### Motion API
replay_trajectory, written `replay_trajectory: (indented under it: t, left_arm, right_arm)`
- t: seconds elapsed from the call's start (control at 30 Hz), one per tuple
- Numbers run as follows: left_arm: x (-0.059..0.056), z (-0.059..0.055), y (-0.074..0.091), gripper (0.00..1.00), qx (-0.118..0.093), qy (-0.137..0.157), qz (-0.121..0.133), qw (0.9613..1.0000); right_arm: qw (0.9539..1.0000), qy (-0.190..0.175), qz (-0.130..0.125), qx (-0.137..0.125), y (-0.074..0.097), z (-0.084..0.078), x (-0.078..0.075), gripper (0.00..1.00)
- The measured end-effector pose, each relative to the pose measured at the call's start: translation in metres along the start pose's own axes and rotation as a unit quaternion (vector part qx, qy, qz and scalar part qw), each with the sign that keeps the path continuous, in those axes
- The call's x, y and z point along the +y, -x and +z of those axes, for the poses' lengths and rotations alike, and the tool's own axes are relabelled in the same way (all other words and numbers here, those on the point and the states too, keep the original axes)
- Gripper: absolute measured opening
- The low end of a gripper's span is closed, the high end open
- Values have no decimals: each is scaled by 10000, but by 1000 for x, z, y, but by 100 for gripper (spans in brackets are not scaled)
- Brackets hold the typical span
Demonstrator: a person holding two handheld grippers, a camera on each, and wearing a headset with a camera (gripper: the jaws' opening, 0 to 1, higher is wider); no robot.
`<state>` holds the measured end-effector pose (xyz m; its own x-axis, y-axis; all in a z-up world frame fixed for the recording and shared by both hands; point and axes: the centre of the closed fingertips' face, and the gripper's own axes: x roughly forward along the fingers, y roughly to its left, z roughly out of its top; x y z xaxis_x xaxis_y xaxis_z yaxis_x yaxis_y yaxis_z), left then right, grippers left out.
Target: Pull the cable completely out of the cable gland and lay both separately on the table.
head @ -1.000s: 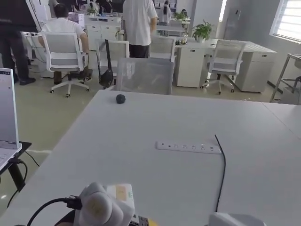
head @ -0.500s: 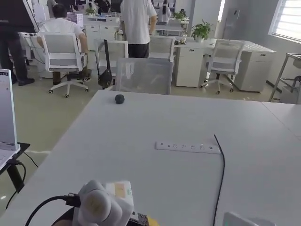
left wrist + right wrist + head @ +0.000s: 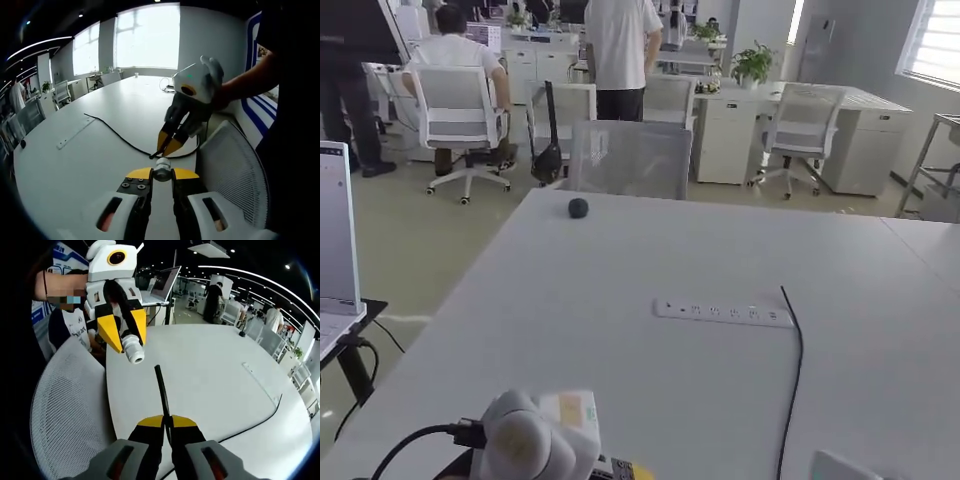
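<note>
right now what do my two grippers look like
Both match: the left gripper and right gripper have white rounded housings, black fingers and yellow wedge-shaped tips. A black lead plugs into one housing in the head view. The person wears a dark top.

table: white | power strip: flat, mid-table | black cable: beside strip | small dark round object: far edge

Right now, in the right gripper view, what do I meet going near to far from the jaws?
right gripper → black cable → cable gland in the left gripper → laptop
</note>
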<state>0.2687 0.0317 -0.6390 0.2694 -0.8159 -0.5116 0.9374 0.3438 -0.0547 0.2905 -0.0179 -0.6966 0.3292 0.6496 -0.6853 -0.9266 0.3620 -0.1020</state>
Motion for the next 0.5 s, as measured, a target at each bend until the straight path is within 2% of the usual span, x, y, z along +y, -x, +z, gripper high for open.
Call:
replay_trajectory:
  t: [0.2, 0.27, 0.33, 0.4, 0.5]
  left_arm:
    - [7, -8, -3, 15, -151, 62, 114, 9998]
    - [7, -13, -4, 15, -136, 66, 126, 9998]
    - [7, -23, -5, 15, -38, 39, 126, 9999]
    - [9, -28, -2, 15, -63, 60, 131, 9999]
    - [12, -37, 1, 15, -101, 107, 173, 9997]
  right_arm:
    - [9997, 86, -205, 66, -8, 15, -19, 0]
    - [9996, -240, -110, 44, -11, 21, -21, 0]
    - [9996, -172, -235, -35, -15, 31, -33, 0]
    - [9993, -219, -310, -27, -20, 37, -42, 0]
    - [9989, -268, -365, -103, -32, 56, -55, 0]
